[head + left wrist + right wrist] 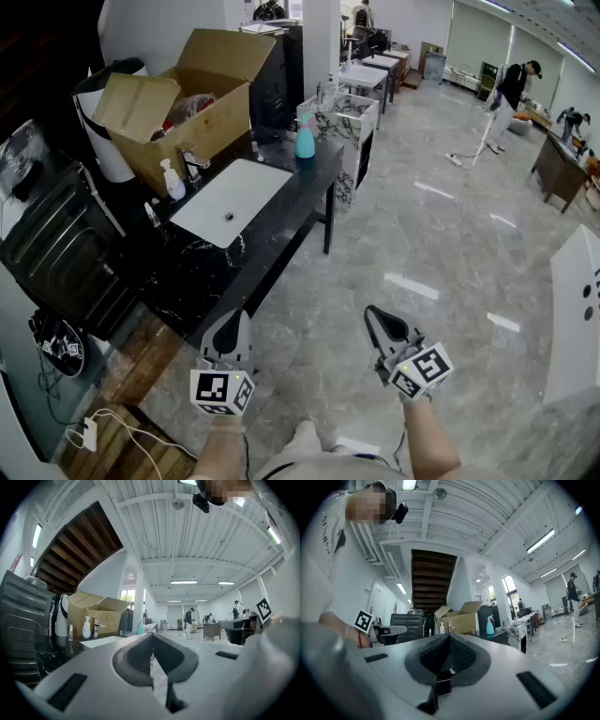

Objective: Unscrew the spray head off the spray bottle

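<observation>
My left tongs (236, 319) and right tongs (373, 315) are both closed, holding nothing. The spray bottle (305, 137) stands past the sink (253, 183), well apart from them.

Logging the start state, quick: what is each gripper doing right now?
Left gripper: closed, holding nothing.
Right gripper: closed, holding nothing.

**Both grippers closed, empty**

Held left gripper (232, 323) and right gripper (373, 317) low in front of the body, level, well apart. Jaws pressed together on each, nothing between. Right tilted slightly inward toward left. Bare left forearm (221, 456) and right forearm (433, 442) reached in from bottom edge.
</observation>
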The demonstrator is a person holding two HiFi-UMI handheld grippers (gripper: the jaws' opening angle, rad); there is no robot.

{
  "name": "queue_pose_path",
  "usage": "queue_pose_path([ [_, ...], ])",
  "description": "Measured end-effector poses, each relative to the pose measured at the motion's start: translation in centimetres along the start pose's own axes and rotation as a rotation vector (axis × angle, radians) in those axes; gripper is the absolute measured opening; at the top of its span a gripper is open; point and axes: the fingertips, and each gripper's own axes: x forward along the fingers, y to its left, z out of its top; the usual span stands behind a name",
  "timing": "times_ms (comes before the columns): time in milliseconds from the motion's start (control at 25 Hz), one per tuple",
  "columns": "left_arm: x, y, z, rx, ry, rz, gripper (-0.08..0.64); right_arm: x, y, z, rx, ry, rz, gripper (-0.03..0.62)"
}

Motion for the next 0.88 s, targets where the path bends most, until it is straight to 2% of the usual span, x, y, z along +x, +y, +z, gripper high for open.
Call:
queue_pose_path([
  [600,4.0,2.8,-1.7,-0.041,0.011,-0.042,0.005,3.9,-1.1,-2.0,-0.008,0.009,-0.038,0.005],
  [760,5.8,3.0,-2.3,-0.054,0.019,-0.042,0.005,4.6,-2.9,-2.9,-0.009,0.039,-0.065,0.005],
  [880,7.6,3.2,-2.7,-0.048,0.021,-0.045,0.005,5.8,-4.6,-2.9,0.009,0.015,-0.059,0.005],
])
